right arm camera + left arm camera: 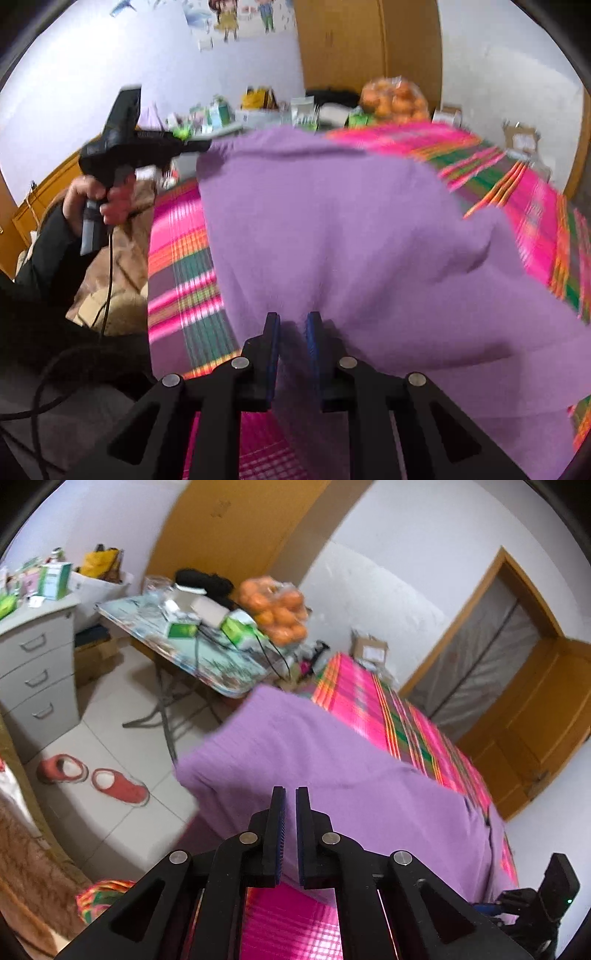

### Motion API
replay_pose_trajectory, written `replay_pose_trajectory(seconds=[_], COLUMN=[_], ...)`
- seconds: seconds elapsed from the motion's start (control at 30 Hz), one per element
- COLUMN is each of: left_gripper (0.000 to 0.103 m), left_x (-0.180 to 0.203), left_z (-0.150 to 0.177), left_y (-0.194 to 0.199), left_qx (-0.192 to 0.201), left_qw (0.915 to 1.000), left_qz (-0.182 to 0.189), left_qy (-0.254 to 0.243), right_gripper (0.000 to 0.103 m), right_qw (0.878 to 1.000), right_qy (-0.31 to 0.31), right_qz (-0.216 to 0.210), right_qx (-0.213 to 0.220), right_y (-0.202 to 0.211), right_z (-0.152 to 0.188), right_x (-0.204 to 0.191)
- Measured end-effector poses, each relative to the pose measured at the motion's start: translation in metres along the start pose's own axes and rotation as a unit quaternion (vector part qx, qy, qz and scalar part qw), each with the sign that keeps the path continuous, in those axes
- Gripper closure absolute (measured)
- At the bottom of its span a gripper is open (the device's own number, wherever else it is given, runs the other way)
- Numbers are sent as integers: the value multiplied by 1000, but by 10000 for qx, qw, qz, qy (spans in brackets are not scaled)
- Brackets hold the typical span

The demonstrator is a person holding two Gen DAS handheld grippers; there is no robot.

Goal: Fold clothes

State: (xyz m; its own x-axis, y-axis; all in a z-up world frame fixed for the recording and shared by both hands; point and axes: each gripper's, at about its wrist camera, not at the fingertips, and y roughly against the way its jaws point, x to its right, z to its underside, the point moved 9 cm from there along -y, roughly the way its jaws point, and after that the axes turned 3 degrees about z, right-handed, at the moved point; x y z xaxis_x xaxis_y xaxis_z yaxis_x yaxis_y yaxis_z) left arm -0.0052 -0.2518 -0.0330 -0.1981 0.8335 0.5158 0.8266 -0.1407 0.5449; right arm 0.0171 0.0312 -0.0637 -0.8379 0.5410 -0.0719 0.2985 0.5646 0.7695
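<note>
- One bed (369, 698), covered by a pink, green and orange striped sheet, filled most of both views.
- The purple garment (351, 229) lay spread across the sheet, raised into a ridge along its near side, its far edge reaching the bed's edge.
- A folding table (207, 657) stood beyond the bed, carrying boxes and a bag of oranges (277, 609).
- A grey drawer cabinet (37, 664) stood beside that table.
- Two red slippers (92, 779) sat on the tiled floor.
- The left gripper (290, 794), held in a person's hand (99, 199), had its jaws clenched on a fold of the purple garment.
- The right gripper (293, 319) had its jaws slightly parted with purple fabric between them; whether the pads pressed on it could not be determined.
</note>
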Motion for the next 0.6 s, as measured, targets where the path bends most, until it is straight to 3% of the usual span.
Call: replay_pose_trajectory(seconds=[0.2, 0.27, 0.37, 0.47, 0.6], left_gripper=[96, 96, 87, 87, 87], left_x=[16, 24, 41, 52, 29], left_z=[-9, -18, -34, -47, -53], left_y=[-18, -25, -40, -59, -90], left_qx=[-88, -111, -175, -219, -443], left_qw=[9999, 9995, 9980, 9952, 9943], left_qz=[-1, -29, -59, -170, -621], left_qy=[-144, -284, -612, -936, -750], right_gripper=[85, 80, 71, 70, 70], right_qw=[9989, 9967, 9923, 9875, 9848], right_qy=[-204, -488, -873, -1236, -1640], right_qz=[197, 286, 344, 361, -7], right_qx=[376, 583, 803, 905, 571], right_y=[17, 24, 29, 24, 0], right_z=[-23, -39, -64, -90, -109], right_x=[23, 42, 72, 103, 129])
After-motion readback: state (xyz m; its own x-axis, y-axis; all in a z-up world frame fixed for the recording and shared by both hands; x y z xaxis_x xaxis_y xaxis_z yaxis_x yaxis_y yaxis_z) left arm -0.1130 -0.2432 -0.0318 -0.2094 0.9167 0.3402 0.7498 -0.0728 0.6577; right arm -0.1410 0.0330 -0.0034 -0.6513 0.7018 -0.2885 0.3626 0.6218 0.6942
